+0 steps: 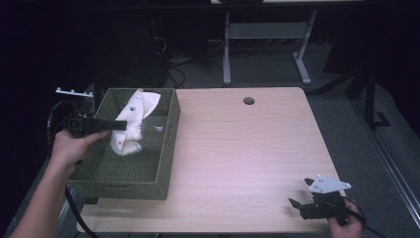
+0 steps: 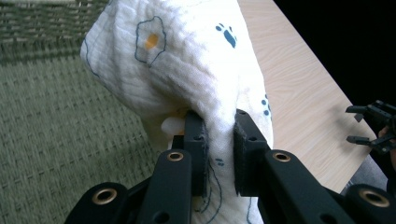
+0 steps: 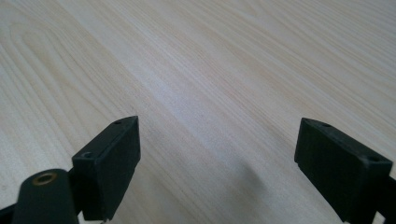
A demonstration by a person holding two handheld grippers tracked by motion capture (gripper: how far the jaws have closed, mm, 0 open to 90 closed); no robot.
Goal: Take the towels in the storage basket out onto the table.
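A white cloth (image 1: 132,119) printed with small blue paw marks and an orange-centred shape hangs over the olive woven basket (image 1: 167,148) at the table's left. My left gripper (image 1: 121,124) is shut on a fold of that cloth (image 2: 187,70), its jaws pinching the fabric between them, the gripper (image 2: 219,156) held above the basket floor. My right gripper (image 1: 302,194) rests near the table's front right corner, held by a hand, and its jaws stand wide open over bare wood (image 3: 219,140) with nothing between them.
The light wooden table (image 1: 237,148) has a round cable hole (image 1: 248,100) near its far edge. Beyond the table are a desk frame's legs (image 1: 227,54) and cables on a dark floor. A white bracket (image 1: 74,92) sits left of the basket.
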